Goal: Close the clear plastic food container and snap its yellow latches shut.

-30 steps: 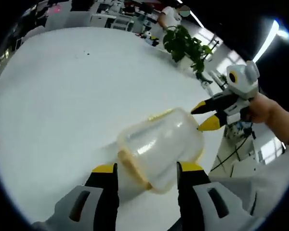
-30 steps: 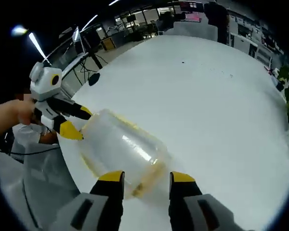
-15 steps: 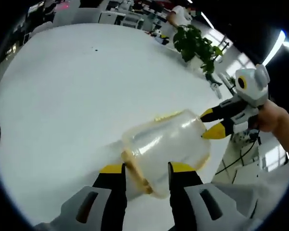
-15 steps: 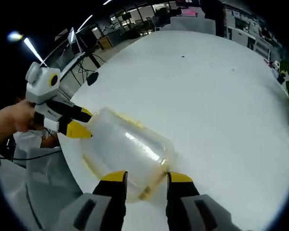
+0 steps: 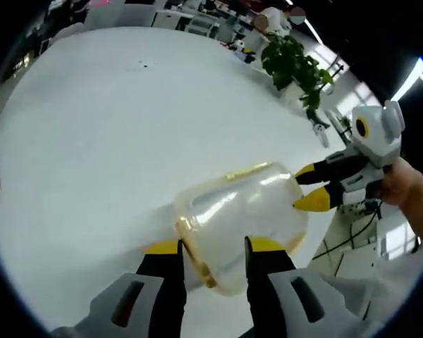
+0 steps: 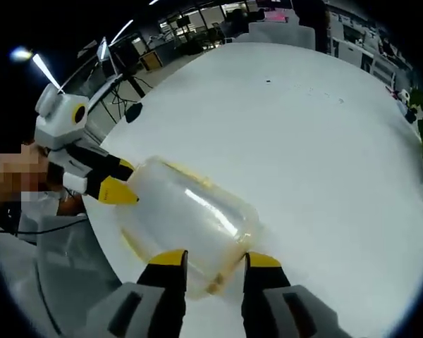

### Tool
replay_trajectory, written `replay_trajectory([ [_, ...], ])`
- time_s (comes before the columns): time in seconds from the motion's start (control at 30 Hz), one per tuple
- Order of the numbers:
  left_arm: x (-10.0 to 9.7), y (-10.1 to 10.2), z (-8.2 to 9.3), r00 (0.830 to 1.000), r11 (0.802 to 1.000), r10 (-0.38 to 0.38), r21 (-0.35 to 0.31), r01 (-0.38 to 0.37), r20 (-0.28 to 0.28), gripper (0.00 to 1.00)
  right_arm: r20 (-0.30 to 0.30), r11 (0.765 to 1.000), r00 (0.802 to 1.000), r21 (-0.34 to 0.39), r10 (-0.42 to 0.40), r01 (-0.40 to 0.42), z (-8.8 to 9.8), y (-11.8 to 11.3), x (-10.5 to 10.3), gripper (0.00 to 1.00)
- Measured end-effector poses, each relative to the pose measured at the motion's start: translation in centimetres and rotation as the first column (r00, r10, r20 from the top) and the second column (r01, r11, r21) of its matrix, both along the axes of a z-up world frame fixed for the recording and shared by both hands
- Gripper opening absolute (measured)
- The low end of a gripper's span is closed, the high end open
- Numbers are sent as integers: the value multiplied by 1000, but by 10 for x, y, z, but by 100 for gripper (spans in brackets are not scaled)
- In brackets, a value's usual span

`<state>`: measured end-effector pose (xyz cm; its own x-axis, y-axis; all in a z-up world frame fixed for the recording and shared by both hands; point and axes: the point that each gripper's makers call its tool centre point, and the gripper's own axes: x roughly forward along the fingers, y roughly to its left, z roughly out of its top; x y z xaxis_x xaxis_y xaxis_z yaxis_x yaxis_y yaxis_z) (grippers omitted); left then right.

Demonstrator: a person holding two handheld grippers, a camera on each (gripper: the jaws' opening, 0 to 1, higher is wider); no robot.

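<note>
A wide white desk [image 5: 106,134] is seen in an office room, with a potted plant [image 5: 294,65] beyond its far edge and ceiling strip lights above. The clear container [image 5: 236,225] is held above the desk, near its edge, between both grippers. The left gripper [image 5: 211,246] has its jaws narrowed onto the yellow-rimmed end. At the opposite end, the right gripper [image 6: 210,259] is likewise clamped on the container [image 6: 187,222].
</note>
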<state>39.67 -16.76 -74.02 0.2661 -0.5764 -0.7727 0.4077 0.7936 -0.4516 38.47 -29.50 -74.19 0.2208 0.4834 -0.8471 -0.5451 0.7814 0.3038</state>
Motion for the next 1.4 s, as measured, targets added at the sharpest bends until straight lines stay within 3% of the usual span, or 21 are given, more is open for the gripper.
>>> replay_trajectory([
  [0.23,1,1,0,1000,1000,7,4,-7,0,32,-7,999,999,21,-36,36,3,-1,0,30],
  [0.37,-1,-4,1,998,999,-35,36,33,50,37,-41,998,998,28,-50,51,2,1,-4,34],
  [0.47,2,-7,3,986,993,-106,68,98,126,42,2,1000,1000,1,-1,1,5,-1,-6,34],
  [0.57,1,-3,7,961,978,-197,105,179,195,42,9,999,1000,26,25,-26,11,0,-10,36],
  [0.67,2,1,14,937,967,-246,123,221,248,41,41,999,998,22,43,-44,19,-7,-12,30],
  [0.7,4,1,19,923,963,-265,129,237,280,41,92,995,991,5,94,-95,23,-9,-9,28],
  [0.73,3,-1,22,894,943,-330,144,300,304,41,123,992,985,-2,125,-126,26,-9,-9,28],
  [0.77,1,-2,25,876,931,-364,148,334,317,43,144,988,977,-7,154,-155,29,-8,-8,30],
  [0.83,0,-5,34,848,918,-397,148,369,350,44,222,958,933,-29,285,-286,35,-4,-8,31],
  [0.87,0,-6,38,821,900,-436,158,407,370,43,258,938,903,-47,344,-344,38,-3,-10,29],
  [0.93,-1,-10,45,786,881,-470,158,446,401,43,293,910,864,-58,408,-410,43,2,-12,25],
  [1.03,-6,-17,53,763,858,-503,124,499,407,40,335,895,837,-45,432,-444,51,10,-9,27],
  [1.07,-4,-17,54,776,865,-491,117,488,395,40,339,894,837,-26,429,-447,55,13,-10,27],
  [1.1,-4,-20,57,759,855,-505,121,504,410,41,362,877,815,-11,452,-481,61,21,-11,27],
  [1.13,-5,-25,61,719,831,-538,132,540,440,39,376,869,802,-16,464,-495,63,23,-11,26],
  [1.17,-8,-29,63,690,806,-571,141,575,445,36,408,847,768,-23,494,-532,68,29,-10,24],
  [1.23,-10,-36,65,670,791,-585,140,595,456,31,424,823,736,-38,527,-567,71,36,-10,23],
  [1.27,-10,-38,64,650,778,-603,159,608,463,31,427,816,728,-40,536,-577,72,39,-10,23],
  [1.33,-15,-47,61,627,752,-631,163,638,457,34,413,804,726,-27,551,-594,70,46,-10,25],
  [1.37,-17,-49,58,614,737,-650,177,652,448,34,411,793,715,-35,566,-608,69,49,-9,25],
  [1.4,-19,-52,53,606,725,-665,182,664,437,34,411,767,681,-72,606,-638,65,51,-8,25],
])
